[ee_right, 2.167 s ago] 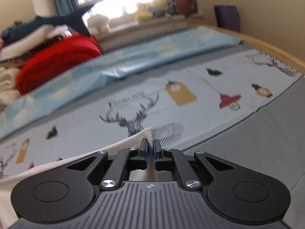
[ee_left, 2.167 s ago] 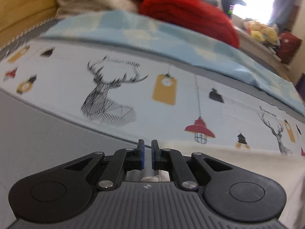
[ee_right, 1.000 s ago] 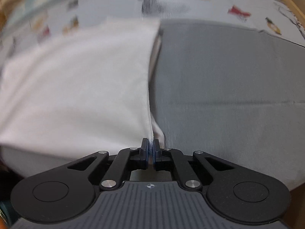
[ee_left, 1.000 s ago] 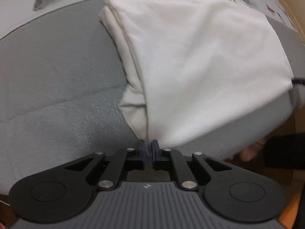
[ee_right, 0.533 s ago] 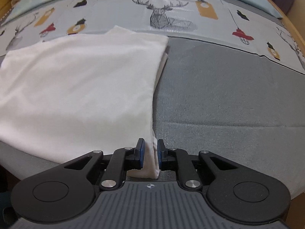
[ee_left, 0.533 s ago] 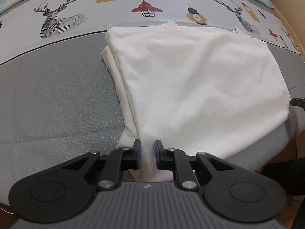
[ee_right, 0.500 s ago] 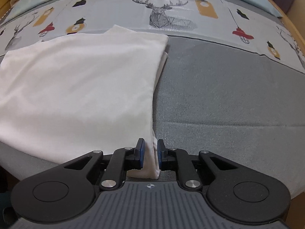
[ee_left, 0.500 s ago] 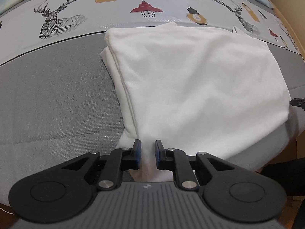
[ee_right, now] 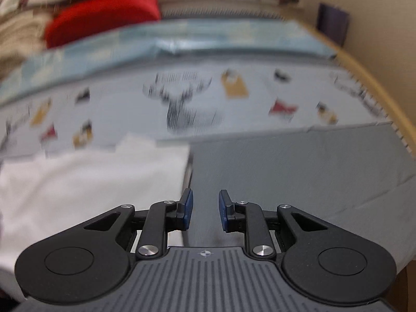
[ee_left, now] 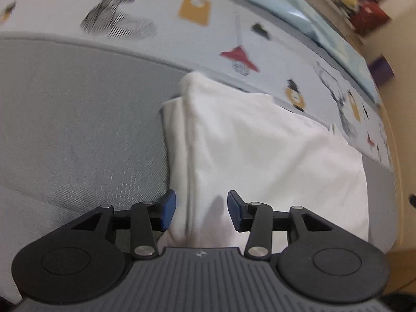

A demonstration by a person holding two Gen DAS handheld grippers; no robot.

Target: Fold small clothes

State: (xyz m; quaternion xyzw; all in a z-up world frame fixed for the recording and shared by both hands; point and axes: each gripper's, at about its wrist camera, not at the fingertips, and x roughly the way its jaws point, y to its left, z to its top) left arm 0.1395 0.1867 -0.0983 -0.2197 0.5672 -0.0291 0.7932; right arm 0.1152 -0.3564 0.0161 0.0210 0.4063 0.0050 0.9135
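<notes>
- Cloth (ee_left: 273, 161) of white colour lies folded flat on the grey bed cover (ee_left: 78, 119).
- Left gripper (ee_left: 201, 209) has fingers apart over its near folded edge; right gripper (ee_right: 205, 209) fingers apart, beside its edge.
- It looks soft, light and limp; better to pinch corners.

Left gripper (ee_left: 199, 209) agape — white garment (ee_left: 273, 161) beneath

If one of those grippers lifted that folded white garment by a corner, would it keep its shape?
Probably not. The white garment looks soft and thin, with loose layered edges, so it would likely droop and unfold. It seems light. On the gray fabric surface, pushing it would probably bunch it rather than slide it.
</notes>
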